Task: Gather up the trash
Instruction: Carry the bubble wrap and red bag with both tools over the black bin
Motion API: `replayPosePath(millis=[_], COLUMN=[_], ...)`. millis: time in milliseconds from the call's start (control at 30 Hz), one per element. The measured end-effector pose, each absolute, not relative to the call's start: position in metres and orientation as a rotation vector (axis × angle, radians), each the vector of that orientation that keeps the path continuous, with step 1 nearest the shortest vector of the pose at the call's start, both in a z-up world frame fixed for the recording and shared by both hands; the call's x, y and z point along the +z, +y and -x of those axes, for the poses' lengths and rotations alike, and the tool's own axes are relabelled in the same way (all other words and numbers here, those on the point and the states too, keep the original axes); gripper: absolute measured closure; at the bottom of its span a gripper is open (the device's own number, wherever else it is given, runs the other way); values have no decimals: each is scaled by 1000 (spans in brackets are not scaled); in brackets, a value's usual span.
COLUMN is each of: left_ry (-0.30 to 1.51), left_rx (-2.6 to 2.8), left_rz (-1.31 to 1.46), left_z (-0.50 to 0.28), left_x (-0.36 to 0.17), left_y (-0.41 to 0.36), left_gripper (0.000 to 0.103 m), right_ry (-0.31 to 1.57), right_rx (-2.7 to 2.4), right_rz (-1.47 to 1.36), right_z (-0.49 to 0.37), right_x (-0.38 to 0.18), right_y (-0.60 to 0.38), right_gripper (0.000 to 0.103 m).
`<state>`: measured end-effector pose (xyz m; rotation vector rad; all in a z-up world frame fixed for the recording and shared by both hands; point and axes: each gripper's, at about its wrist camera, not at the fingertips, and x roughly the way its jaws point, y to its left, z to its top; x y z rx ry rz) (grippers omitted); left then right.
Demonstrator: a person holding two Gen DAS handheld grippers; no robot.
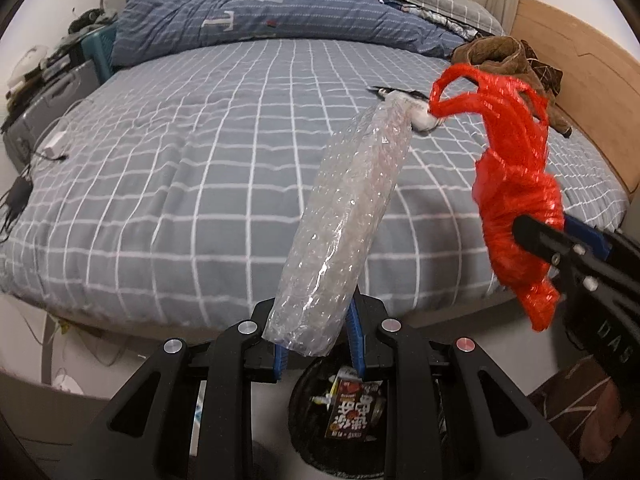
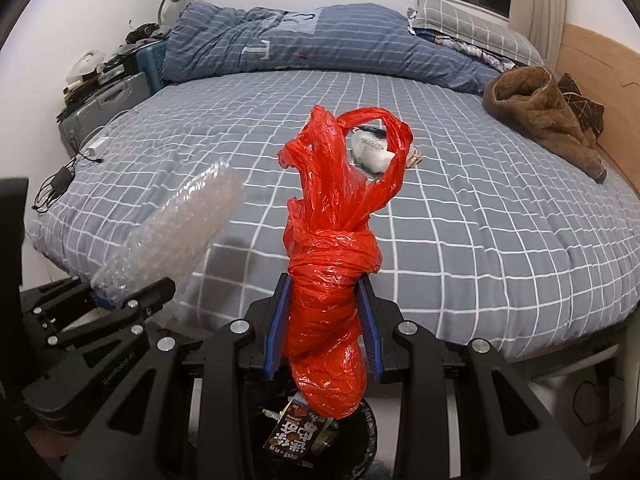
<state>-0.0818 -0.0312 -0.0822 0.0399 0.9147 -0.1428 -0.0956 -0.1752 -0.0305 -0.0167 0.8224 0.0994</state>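
Note:
My left gripper (image 1: 316,332) is shut on a roll of clear bubble wrap (image 1: 344,220) that sticks up and forward; it also shows in the right wrist view (image 2: 176,232). My right gripper (image 2: 324,328) is shut on a twisted red plastic bag (image 2: 332,264), which also shows at the right of the left wrist view (image 1: 516,184). Both grippers hang over a black trash bin (image 1: 308,440) that holds a dark snack packet (image 1: 352,412); the bin (image 2: 368,436) sits directly below the red bag. A white crumpled item (image 2: 372,150) lies on the bed.
A bed with a grey checked sheet (image 2: 480,220) fills the view ahead. A blue duvet (image 2: 300,40) and a brown garment (image 2: 540,112) lie on it. A grey suitcase (image 2: 104,108) and cluttered items stand at the left. Cables and a charger (image 1: 52,148) rest on the bed's left edge.

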Motion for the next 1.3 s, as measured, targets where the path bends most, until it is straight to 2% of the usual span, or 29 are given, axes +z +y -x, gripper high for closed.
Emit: replayPosePath(millis=[733,1300], left_ry=[981,1060], left_rx=[-75,-70], left_rz=[-49,-49], left_z=[168,189], left_x=[-96,-106], left_y=[-10,-11], left_gripper=[80,80], right_ry=[893,998], right_rx=[135,105], right_rz=[31,-1], right_z=[169,213], right_x=[-55,-70], right_y=[-158,-169], right_gripper=[71,71])
